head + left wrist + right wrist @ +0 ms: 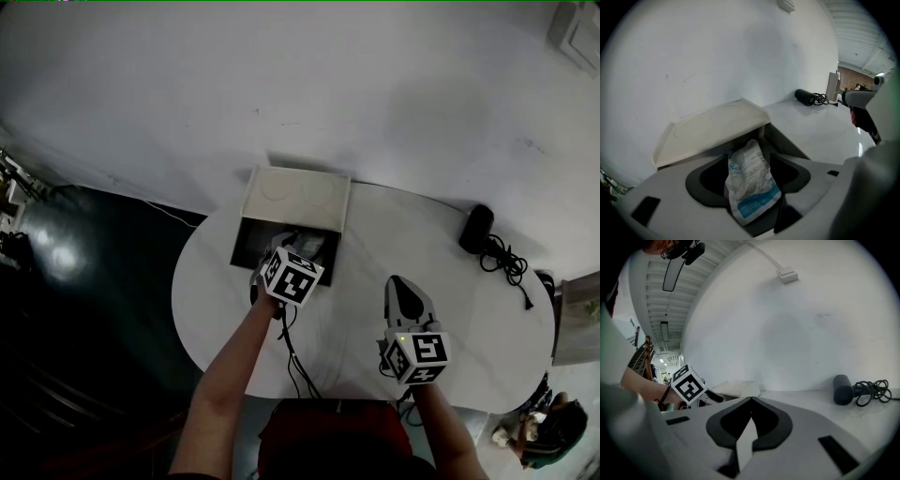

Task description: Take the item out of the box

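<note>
My left gripper [751, 164] clamps the packet [749, 185], long axis upright between the jaws, over the open box [708, 131] (the way out looks straight up); my right gripper [751, 404], jaws together, hangs well aside.

Soft, even light on the white wall [281, 84] and table [375, 281]; the dark floor [84, 309] at left shows glare. Both gripper views curve, edges black.
</note>
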The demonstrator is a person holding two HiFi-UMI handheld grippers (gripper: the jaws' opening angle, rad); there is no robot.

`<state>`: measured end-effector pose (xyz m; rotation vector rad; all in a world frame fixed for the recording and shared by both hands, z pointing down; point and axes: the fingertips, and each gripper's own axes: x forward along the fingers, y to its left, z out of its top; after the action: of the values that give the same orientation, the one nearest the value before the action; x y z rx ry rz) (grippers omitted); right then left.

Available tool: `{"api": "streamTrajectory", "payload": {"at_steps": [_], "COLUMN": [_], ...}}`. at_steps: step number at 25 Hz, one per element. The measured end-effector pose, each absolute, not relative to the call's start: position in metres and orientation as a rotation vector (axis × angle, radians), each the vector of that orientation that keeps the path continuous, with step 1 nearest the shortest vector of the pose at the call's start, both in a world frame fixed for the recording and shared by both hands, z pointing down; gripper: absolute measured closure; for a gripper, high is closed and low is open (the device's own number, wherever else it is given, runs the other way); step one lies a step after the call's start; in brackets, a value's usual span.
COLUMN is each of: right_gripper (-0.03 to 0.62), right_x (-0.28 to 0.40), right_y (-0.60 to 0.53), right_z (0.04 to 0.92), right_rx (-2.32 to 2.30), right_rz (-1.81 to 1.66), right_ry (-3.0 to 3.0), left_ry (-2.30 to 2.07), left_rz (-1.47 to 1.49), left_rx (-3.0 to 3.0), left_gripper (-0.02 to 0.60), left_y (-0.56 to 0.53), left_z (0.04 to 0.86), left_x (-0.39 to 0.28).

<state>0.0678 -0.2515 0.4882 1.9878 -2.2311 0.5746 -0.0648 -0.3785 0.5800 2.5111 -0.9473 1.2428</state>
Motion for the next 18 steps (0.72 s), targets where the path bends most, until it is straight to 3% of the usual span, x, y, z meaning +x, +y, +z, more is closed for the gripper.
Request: {"api": "streamTrajectory", "payload": {"at_steps": [18], "right_gripper": [0.58], "right_x": [0.068], "right_y": [-0.265], "right_z": [0.497], "right_rx": [2.001], "right_rz": [0.615], "right_ry": [-2.19], "left_ry": [-0.747], "left_rz": [1.467], "left_rx": [2.483], "left_gripper": [0.31], "left_y": [-0.383], "left_z": [0.605], "left_x": [-0.06]}}
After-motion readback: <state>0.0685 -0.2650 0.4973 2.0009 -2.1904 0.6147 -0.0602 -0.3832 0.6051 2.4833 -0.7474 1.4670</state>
